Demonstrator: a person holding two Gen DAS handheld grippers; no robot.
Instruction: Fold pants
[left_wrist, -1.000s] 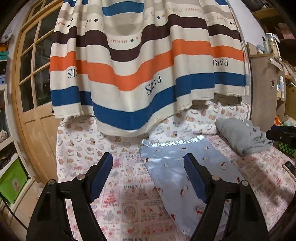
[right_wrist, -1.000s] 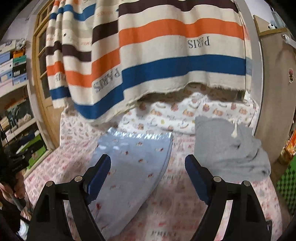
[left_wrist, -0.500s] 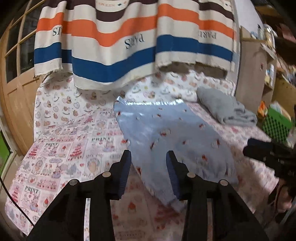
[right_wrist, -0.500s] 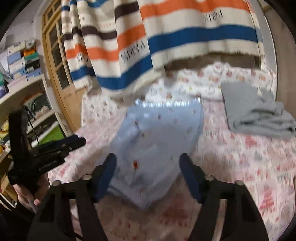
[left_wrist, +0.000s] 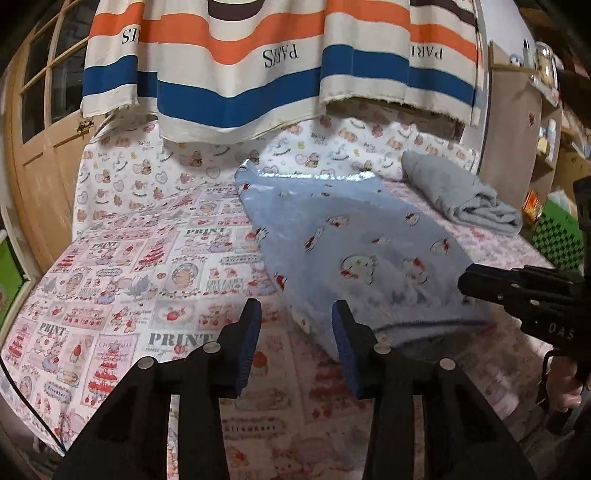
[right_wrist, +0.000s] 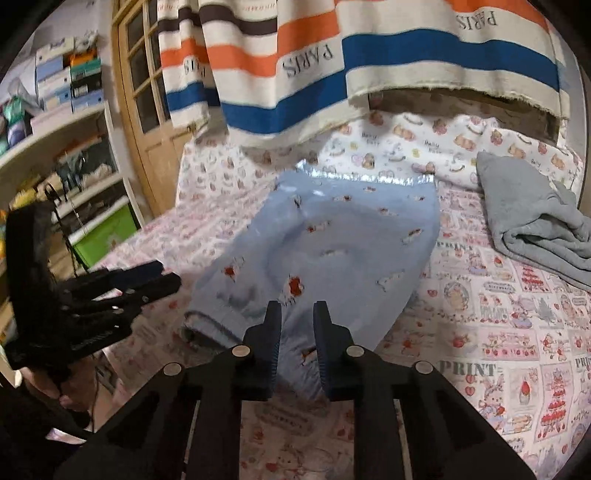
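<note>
Light blue pants (left_wrist: 351, 251) with small cartoon prints lie flat on the patterned bed sheet (left_wrist: 147, 266), waistband far, leg ends near. My left gripper (left_wrist: 295, 325) hovers over the near left edge of the leg end, its jaws partly apart, with nothing pressed between them. My right gripper (right_wrist: 297, 321) is low over the near end of the pants (right_wrist: 332, 251). Its jaws are closing, and a narrow gap remains with fabric showing through it. Each gripper appears in the other's view: the right gripper (left_wrist: 517, 291) at the right edge, the left gripper (right_wrist: 122, 291) at the left.
A folded grey garment (left_wrist: 461, 195) lies at the far right of the bed. A striped blanket (left_wrist: 277, 74) hangs over the bed's far end. A wooden door (left_wrist: 44, 147) and shelves (right_wrist: 55, 129) stand to the left, a green crate (left_wrist: 557, 240) to the right.
Both grippers have sunk toward the bed and tipped down onto the near end of the pants. Both pairs of jaws have narrowed, the right pair more.
</note>
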